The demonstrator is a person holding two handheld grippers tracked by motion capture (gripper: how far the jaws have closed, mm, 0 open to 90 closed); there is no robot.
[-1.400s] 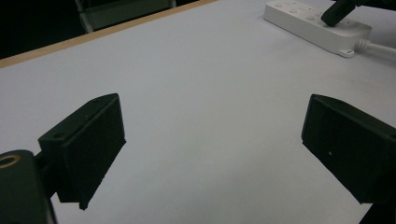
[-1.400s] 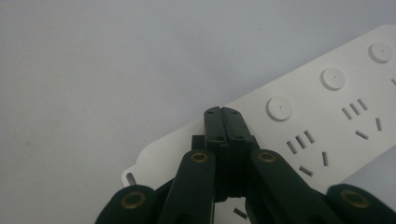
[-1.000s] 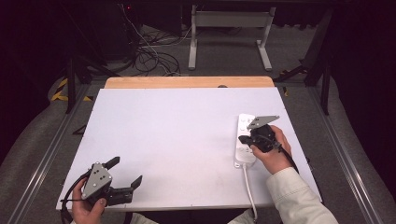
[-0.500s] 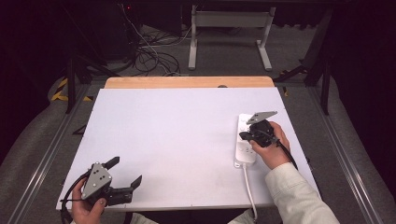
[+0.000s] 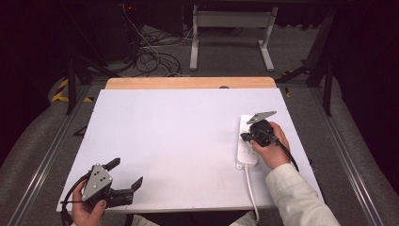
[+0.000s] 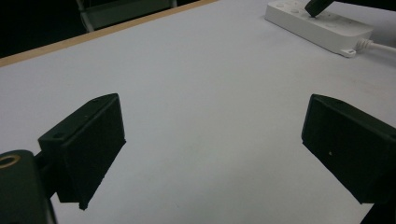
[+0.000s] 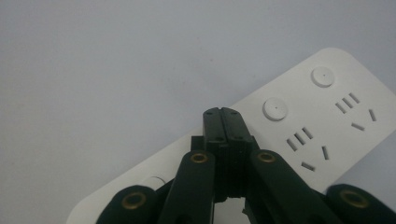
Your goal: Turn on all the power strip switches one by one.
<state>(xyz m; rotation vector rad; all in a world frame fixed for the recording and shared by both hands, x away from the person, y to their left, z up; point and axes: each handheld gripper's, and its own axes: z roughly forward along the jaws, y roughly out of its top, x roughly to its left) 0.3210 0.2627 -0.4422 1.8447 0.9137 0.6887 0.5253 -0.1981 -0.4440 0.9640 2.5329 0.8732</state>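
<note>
Right gripper (image 7: 222,113), jaws pressed together and empty, is poised over the power strip (image 5: 246,141) at the table's (image 5: 179,132) right edge; next move, judged: press 1 round button (image 7: 275,108) squarely.

Tool (image 7: 222,112) hides power strip's (image 7: 299,135) middle (contact unclear).
</note>
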